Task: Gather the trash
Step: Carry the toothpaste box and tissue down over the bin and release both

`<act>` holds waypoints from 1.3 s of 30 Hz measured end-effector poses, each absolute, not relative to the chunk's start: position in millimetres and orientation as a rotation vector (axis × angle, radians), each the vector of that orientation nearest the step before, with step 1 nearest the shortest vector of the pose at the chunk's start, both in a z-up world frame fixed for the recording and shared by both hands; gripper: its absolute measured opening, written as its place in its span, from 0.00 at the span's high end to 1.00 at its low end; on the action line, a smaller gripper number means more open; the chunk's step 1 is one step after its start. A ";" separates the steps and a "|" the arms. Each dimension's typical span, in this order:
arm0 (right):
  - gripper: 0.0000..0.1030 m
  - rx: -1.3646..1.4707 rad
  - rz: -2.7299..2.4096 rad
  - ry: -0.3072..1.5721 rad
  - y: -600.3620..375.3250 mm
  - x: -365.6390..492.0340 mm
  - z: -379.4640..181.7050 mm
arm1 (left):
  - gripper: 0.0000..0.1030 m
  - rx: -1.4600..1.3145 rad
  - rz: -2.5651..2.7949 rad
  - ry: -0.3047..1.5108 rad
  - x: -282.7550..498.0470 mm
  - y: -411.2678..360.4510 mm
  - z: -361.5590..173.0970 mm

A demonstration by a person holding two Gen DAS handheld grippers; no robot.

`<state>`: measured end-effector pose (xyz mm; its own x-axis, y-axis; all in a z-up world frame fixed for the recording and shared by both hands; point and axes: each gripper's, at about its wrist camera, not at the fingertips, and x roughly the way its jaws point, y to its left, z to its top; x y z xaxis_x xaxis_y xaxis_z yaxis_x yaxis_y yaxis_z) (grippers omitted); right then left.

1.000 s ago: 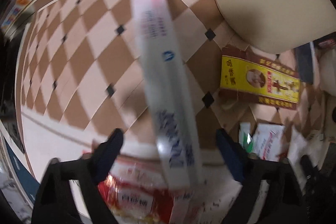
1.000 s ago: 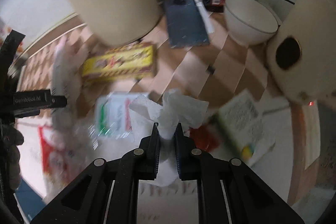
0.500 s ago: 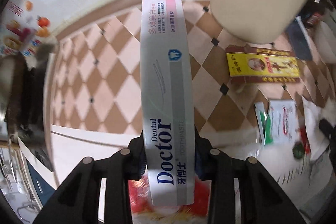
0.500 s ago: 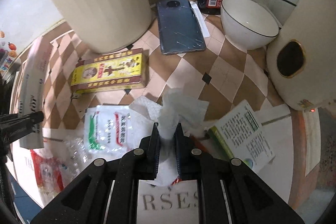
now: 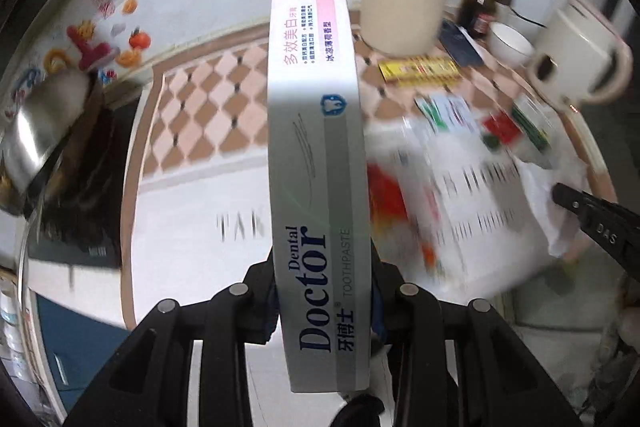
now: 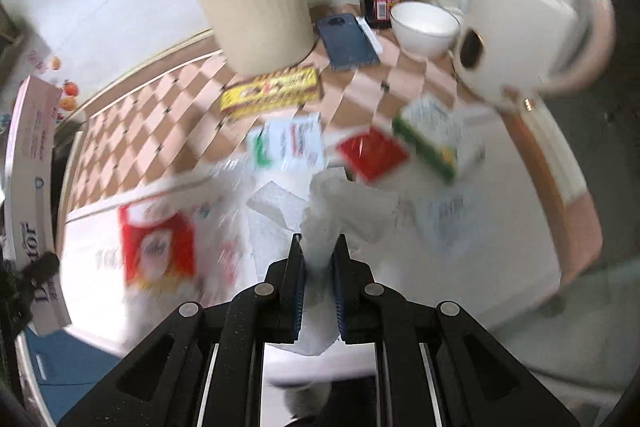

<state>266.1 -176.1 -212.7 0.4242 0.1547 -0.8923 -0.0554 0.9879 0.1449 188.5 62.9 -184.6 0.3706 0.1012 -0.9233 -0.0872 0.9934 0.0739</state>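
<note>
Two claws grip trash: left [image 5: 323, 301] toothpaste box [image 5: 316, 131], right [image 6: 319, 263] tissue [image 6: 344, 211].

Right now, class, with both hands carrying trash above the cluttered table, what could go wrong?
The long grey-and-pink toothpaste box is gripped only near one end by the left gripper, so it could pivot or slip. The crumpled white tissue in the right gripper could tear loose.

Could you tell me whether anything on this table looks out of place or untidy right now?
Yes. Loose packaging litters the checked tablecloth: a flat yellow carton, a white-and-green sachet, a red packet, a green-edged box and a red-and-white wrapper, scattered at odd angles beside the cream utensil holder and white bowl.
</note>
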 end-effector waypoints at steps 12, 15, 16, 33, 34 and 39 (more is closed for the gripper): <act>0.87 0.161 0.220 1.345 -172.2 59.0 -309.7 | 0.70 -0.091 0.048 1.511 5.3 61.0 -301.3; 0.87 0.165 0.236 1.444 -170.9 34.7 -369.4 | 0.70 -0.129 0.064 1.608 -10.1 58.2 -366.8; 0.87 0.165 0.243 1.479 -169.6 27.7 -397.4 | 0.70 -0.138 0.068 1.638 -10.9 57.0 -393.5; 0.87 0.147 0.259 1.726 -134.8 38.2 -811.0 | 0.68 -0.296 0.053 1.912 44.8 41.2 -803.3; 0.87 0.151 0.266 1.729 -132.0 39.3 -827.4 | 0.68 -0.306 0.045 1.913 46.9 38.3 -810.8; 0.87 0.133 0.280 1.732 -118.8 48.5 -872.4 | 0.59 -0.314 0.037 1.889 56.1 30.8 -832.2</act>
<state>48.5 -118.8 -872.4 -0.1805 0.2450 -0.9526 -0.0679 0.9631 0.2606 56.1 30.8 -832.2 -0.3017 -0.1982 -0.9326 -0.2344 0.9635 -0.1289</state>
